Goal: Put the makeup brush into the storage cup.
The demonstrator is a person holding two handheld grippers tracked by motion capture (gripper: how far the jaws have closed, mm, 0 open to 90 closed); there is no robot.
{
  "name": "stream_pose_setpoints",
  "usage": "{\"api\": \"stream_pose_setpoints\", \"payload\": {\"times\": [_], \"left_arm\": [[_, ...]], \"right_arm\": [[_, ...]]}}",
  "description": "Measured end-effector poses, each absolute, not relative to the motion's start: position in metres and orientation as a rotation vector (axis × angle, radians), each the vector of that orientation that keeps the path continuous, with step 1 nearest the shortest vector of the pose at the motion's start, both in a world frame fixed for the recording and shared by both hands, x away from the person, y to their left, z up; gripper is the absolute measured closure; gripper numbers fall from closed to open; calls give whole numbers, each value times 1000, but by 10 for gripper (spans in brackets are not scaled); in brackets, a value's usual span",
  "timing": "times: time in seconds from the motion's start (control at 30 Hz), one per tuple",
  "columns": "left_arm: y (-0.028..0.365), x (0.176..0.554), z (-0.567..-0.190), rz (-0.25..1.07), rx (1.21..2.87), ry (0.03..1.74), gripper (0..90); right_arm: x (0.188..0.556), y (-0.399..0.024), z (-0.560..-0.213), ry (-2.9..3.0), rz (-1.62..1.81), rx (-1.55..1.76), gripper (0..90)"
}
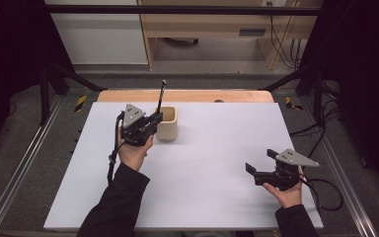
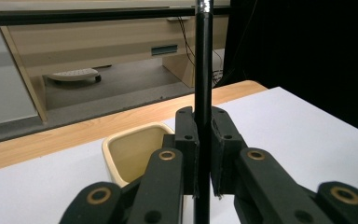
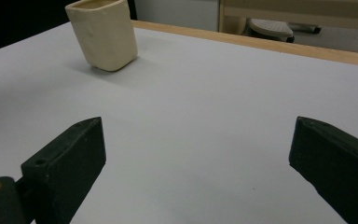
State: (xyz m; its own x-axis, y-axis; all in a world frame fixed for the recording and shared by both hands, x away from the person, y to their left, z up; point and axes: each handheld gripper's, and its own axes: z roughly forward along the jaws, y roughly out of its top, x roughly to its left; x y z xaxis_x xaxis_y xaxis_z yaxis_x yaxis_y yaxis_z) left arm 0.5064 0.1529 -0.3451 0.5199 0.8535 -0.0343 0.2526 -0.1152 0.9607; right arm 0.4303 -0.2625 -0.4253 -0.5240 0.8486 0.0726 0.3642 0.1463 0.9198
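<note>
A cream square cup [image 1: 167,123] stands upright on the white table [image 1: 202,163], left of the middle and toward the back. My left gripper [image 1: 155,118] hovers just left of the cup and is shut on a thin black rod [image 1: 161,95] with a silver tip that stands nearly upright. In the left gripper view the rod [image 2: 203,74] runs up between the pads [image 2: 188,140], with the cup's open mouth [image 2: 135,151] just beyond and to the left. My right gripper [image 1: 260,162] rests at the front right, open, nothing between its jaws. The cup [image 3: 105,35] shows far off in the right gripper view.
A wooden strip [image 1: 185,96] borders the table's far edge. Black frame bars [image 1: 177,10] cross above and at both sides. Cables [image 1: 325,192] trail by the right gripper. A wooden desk [image 1: 217,29] stands beyond the table.
</note>
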Motion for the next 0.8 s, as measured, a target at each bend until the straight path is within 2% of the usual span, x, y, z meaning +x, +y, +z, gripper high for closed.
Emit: {"api": "stream_pose_setpoints", "payload": {"times": [0.8], "left_arm": [[149, 562, -337, 686, 1608, 1012, 834]], "right_arm": [[430, -263, -425, 1958, 1361, 1159, 39]]}}
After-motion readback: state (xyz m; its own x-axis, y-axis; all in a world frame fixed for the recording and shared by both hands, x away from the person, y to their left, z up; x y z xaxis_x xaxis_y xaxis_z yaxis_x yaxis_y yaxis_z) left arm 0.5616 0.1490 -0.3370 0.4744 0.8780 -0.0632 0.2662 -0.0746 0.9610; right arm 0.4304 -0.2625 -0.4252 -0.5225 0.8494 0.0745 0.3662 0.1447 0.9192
